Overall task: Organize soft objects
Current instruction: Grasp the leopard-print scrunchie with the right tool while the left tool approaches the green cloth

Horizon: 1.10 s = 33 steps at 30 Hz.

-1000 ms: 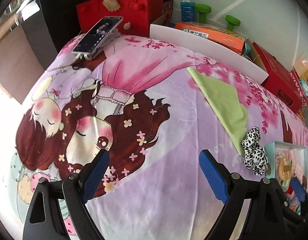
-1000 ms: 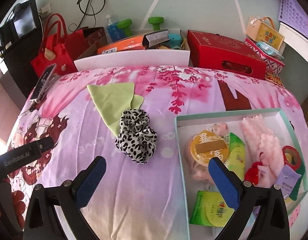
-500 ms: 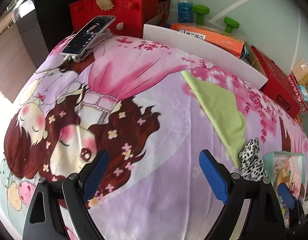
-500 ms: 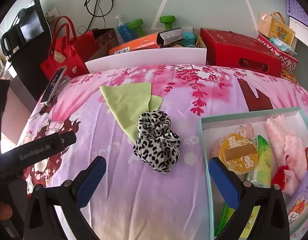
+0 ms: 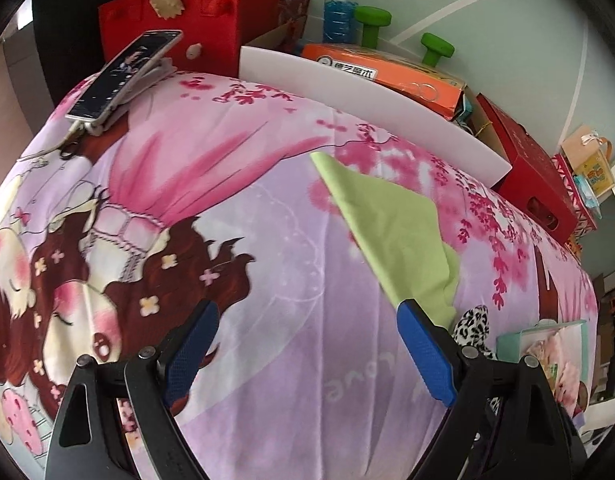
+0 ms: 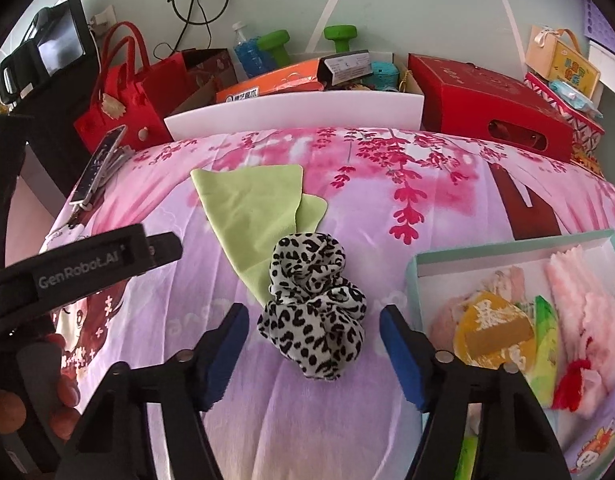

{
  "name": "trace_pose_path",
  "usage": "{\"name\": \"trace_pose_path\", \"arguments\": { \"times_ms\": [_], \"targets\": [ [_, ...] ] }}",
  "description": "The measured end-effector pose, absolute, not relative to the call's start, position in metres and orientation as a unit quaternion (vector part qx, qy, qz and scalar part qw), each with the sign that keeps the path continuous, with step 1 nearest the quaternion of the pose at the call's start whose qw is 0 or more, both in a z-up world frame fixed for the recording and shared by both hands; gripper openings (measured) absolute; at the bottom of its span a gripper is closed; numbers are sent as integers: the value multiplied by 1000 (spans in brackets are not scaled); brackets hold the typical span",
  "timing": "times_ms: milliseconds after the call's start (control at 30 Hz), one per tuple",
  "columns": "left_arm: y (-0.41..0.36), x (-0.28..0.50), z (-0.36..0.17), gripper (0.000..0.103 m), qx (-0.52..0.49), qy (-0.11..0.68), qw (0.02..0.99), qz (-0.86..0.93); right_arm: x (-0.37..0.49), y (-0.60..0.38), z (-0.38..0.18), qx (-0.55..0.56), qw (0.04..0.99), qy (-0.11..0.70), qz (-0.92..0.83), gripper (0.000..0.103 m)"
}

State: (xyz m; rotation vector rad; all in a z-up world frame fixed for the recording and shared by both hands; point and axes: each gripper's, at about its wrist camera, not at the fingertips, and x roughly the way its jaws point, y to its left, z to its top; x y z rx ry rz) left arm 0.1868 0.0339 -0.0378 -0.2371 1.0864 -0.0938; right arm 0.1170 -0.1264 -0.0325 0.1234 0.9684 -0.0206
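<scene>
Leopard-print scrunchie (image 6: 313, 308) lies between the right gripper's (image 6: 313, 322) spread, empty fingers (image 6: 401, 354).

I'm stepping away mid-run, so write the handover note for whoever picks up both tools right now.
Left tool: open, empty, over bare bedspread, near the light green flat cloth.
Right tool: open, empty, lined up on the black-and-white leopard-print fabric scrunchie, not gripping it.
The scrunchie lies on the green cloth's near corner, left of the mint-green open cardboard box.
Done: the box already holds a pink fluffy cloth and packets.
Left: the scrunchie and the green cloth are not yet put away, probably into the box.
</scene>
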Motion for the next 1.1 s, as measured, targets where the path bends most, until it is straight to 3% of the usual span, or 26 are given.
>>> {"name": "trace_pose_path", "arguments": {
  "times_ms": [133, 300, 467, 567, 700, 967, 1100],
  "targets": [
    [28, 192, -40, 89, -116, 514, 848, -56, 123, -125, -43, 61, 876, 478, -7, 62],
    [16, 196, -42, 75, -116, 517, 844, -80, 127, -132, -49, 77, 870, 486, -10, 61],
    [2, 197, -45, 72, -125, 523, 836, -112, 126, -136, -48, 82, 870, 485, -15, 56],
    [-5, 198, -51, 60, -134, 533, 825, -129, 126, -138, -48, 87, 870, 485, -14, 55],
    [-8, 199, -58, 52, -147, 537, 820, -131, 125, -138, -48, 87, 870, 485, -13, 54],
    [-15, 200, -64, 18, -185, 536, 809, -156, 126, -138, -51, 88, 868, 488, -13, 54],
    [-19, 200, -68, 8, -192, 538, 804, -164, 126, -139, -53, 88, 867, 490, -14, 52]
  ]
}}
